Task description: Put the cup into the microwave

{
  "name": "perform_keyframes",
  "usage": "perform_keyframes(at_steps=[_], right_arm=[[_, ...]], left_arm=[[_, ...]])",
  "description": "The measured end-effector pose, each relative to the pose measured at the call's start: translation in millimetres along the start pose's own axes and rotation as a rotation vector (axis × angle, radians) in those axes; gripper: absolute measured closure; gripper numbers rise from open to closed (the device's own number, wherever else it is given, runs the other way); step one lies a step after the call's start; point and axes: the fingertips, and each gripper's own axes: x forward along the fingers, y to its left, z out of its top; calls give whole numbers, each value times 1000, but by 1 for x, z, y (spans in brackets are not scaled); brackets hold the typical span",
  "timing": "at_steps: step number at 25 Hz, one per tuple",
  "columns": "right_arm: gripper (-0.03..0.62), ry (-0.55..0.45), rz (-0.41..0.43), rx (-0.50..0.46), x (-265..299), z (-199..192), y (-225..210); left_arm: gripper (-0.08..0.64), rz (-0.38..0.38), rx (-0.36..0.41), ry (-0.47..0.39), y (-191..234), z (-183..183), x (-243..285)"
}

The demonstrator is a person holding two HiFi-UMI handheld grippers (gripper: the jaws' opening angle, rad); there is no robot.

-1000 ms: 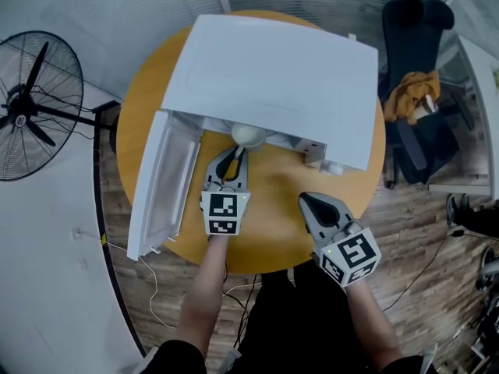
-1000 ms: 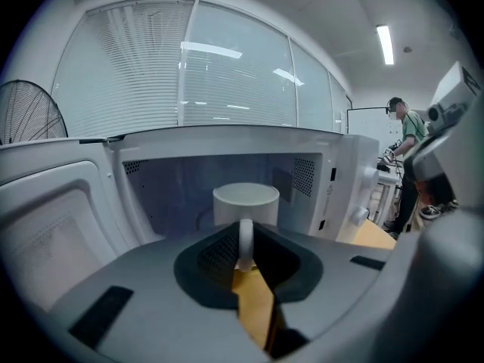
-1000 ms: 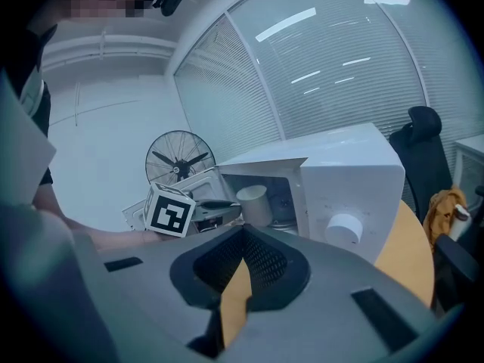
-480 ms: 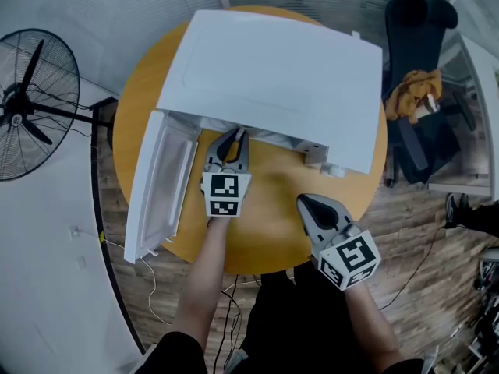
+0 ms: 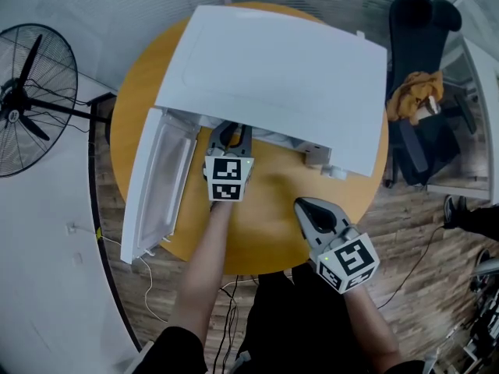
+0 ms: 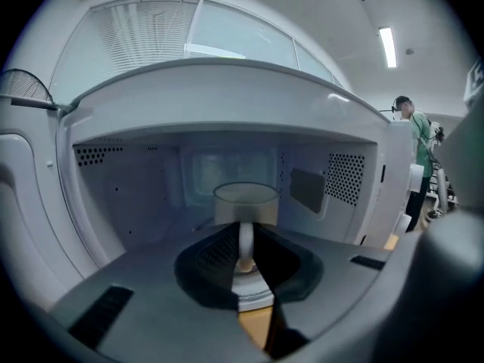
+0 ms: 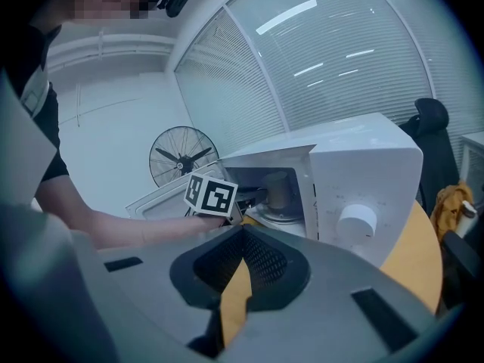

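Because the left gripper is clamped only on the thin handle of the pale cylindrical cup, which is inside the cavity of the white box-shaped microwave, the cup could pivot in the grip. It could also tip if it is released before its base is seated. Pushing deeper risks a strike on the microwave's rear wall.

The right gripper, jaws together and empty, hangs in front of the microwave over the round wooden table.

The jaws mask the cup's base, so contact with the microwave floor cannot be confirmed. In the head view, the microwave's top covers the cup. Its contents cannot be determined.
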Motion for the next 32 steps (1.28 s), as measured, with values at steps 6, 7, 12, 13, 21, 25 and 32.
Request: perform_keyframes(at_steps=[6, 7, 12, 13, 21, 25, 32], right_arm=[[583, 10, 3, -5, -2, -2, -1], [583, 13, 4, -6, -3, -2, -1], [583, 22, 1, -8, -5, -5, -4], [583, 23, 1, -9, -5, -5, -4], [583, 31, 5, -14, -6, -6, -5], [583, 32, 6, -16, -7, -5, -4], [583, 30, 9, -15, -7, -5, -2]], left_arm=[[517, -9, 23, 2, -2, -1, 14], [517, -9, 19, -1, -2, -1, 15], [517, -17, 37, -24, -5, 0, 22], [515, -19, 43, -30, -5, 1, 24], [514, -7, 55, -55, -2, 5, 36], [514, -3, 68, -59, -2, 7, 39], [496, -15, 76, -63, -2, 5, 41]])
